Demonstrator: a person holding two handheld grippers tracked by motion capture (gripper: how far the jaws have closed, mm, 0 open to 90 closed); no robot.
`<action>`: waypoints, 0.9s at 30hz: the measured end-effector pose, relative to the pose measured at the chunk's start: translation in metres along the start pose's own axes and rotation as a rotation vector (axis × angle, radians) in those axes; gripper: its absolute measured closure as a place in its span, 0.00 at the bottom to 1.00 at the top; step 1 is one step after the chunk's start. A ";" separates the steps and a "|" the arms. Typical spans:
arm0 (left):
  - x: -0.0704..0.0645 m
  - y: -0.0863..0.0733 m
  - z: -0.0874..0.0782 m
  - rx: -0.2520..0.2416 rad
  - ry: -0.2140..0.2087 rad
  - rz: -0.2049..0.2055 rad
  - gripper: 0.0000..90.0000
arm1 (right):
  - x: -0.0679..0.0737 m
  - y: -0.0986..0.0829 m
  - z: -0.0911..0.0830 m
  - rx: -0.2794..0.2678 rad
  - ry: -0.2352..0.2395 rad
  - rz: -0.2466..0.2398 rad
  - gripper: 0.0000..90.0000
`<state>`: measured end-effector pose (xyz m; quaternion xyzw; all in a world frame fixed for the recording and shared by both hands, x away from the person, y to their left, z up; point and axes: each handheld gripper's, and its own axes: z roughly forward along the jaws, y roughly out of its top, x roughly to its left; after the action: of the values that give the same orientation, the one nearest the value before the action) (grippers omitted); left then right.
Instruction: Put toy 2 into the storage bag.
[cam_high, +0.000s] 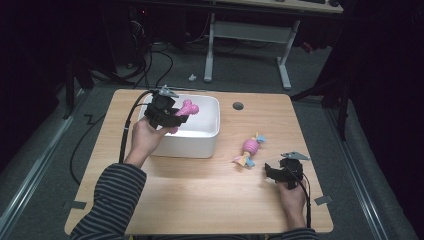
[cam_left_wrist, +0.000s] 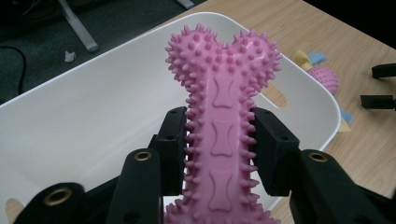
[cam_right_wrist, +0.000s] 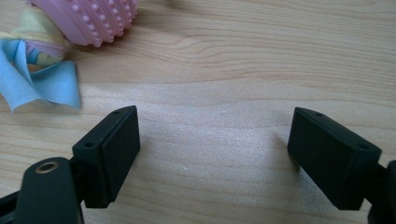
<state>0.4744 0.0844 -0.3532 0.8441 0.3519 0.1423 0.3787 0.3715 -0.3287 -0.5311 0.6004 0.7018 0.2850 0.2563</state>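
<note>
Held pink bone (cam_left_wrist: 223, 135) clamped in left gripper (cam_high: 165, 114) above white bin (cam_high: 210, 132), upper left; release due next. Right gripper (cam_high: 281, 173) wide apart, lower right.

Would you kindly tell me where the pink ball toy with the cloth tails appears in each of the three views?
High view: the ball toy lies on the table right of centre, beside the white bin.
Left gripper view: right edge, upper part, past the bin's rim.
Right gripper view: top left corner, blue tail below it.
Shared landmark: the wooden tabletop.

Two toys (cam_high: 186, 108) (cam_high: 250, 146), one white bin (cam_high: 207, 131), two grippers (cam_high: 172, 116) (cam_high: 271, 172).
</note>
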 end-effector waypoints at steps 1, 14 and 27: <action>0.000 0.000 0.001 -0.001 0.004 0.000 0.65 | 0.000 0.000 0.000 0.000 0.000 0.000 0.19; 0.005 -0.004 0.015 0.014 0.024 -0.023 0.65 | 0.000 0.000 0.000 -0.002 -0.001 -0.002 0.19; 0.008 -0.007 0.028 0.044 0.020 -0.037 0.65 | 0.000 0.000 0.000 -0.002 0.000 -0.003 0.19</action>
<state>0.4905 0.0785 -0.3774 0.8440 0.3743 0.1358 0.3593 0.3716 -0.3288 -0.5311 0.5993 0.7023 0.2853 0.2574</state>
